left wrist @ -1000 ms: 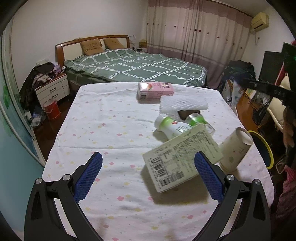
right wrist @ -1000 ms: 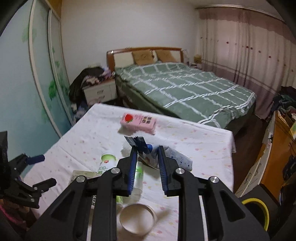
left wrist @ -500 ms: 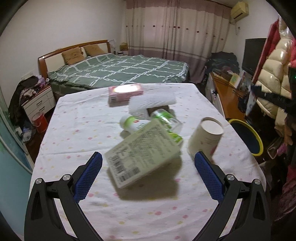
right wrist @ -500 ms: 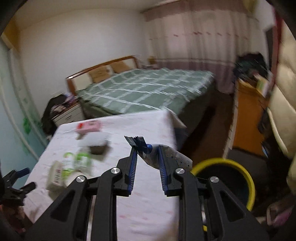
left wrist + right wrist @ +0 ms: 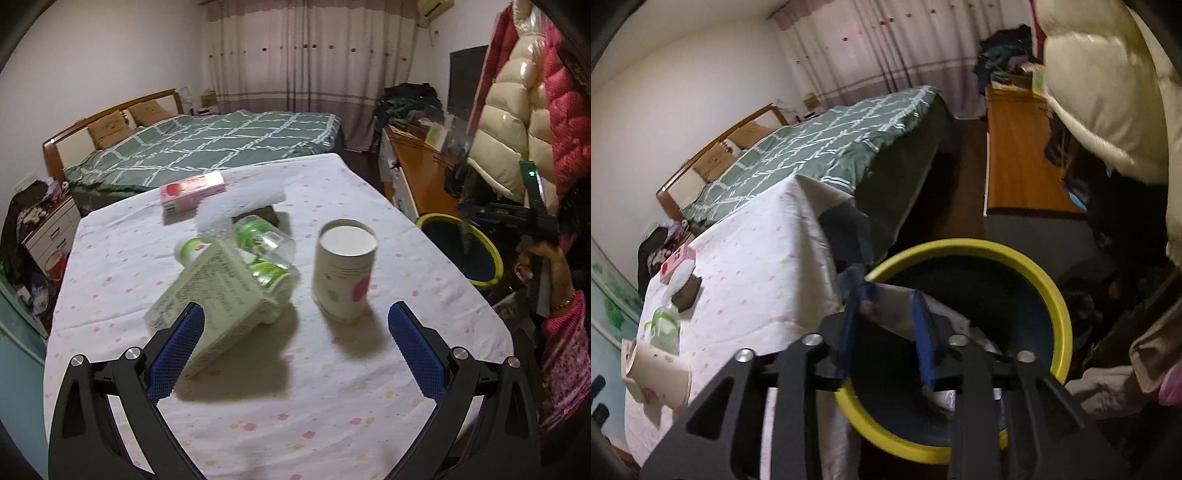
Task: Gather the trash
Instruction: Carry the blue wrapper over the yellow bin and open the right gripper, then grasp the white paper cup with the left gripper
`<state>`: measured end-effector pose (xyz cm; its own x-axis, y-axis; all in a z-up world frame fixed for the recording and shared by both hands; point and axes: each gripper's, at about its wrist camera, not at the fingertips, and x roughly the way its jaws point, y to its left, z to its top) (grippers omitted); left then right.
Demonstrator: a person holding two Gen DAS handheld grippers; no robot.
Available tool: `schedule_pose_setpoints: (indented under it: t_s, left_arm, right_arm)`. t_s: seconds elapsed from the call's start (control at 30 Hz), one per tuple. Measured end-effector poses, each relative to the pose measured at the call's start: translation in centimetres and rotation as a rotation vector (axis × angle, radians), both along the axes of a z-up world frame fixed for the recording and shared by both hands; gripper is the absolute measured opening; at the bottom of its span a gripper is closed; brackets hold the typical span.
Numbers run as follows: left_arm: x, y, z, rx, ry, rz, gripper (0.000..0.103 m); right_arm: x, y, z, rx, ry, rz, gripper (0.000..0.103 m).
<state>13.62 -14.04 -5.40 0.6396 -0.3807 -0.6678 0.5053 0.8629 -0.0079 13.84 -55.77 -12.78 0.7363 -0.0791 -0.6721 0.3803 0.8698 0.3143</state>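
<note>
My right gripper (image 5: pixel 886 295) hangs over the yellow-rimmed bin (image 5: pixel 1060 306) beside the table. Its jaws are opening, and a silver and blue snack wrapper (image 5: pixel 945 317) still lies between them, no longer pinched. In the left wrist view a hand holds that gripper (image 5: pixel 466 218) above the bin (image 5: pixel 493 254). My left gripper (image 5: pixel 295 332) is open and empty over the tablecloth. A pale green carton (image 5: pixel 210 299) tilts up near its left finger. Behind lie green-labelled bottles (image 5: pixel 266 251), an upright paper cup (image 5: pixel 345 273), a pink box (image 5: pixel 192 190) and a white foam sheet (image 5: pixel 240 206).
The table's (image 5: pixel 295 406) right edge is close to the bin. Padded coats (image 5: pixel 517 129) hang above the bin on the right. A wooden desk (image 5: pixel 1015 166) stands behind it. A green bed (image 5: pixel 207 147) lies beyond the table.
The right gripper swung from above the table to over the bin and sank, rolling, and its jaws widened around the wrapper. The left gripper shifted right; the cup now sits between its fingers.
</note>
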Motion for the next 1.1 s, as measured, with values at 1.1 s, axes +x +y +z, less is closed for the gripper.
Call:
schedule_pose_setpoints:
  t_s: [1.1]
  left_arm:
    - [7.5,-11.2,-4.8,0.094,0.028,-0.124,0.077]
  right_arm:
    - [-3.8,1.6,-0.3,0.074,-0.067,0.058,0.033]
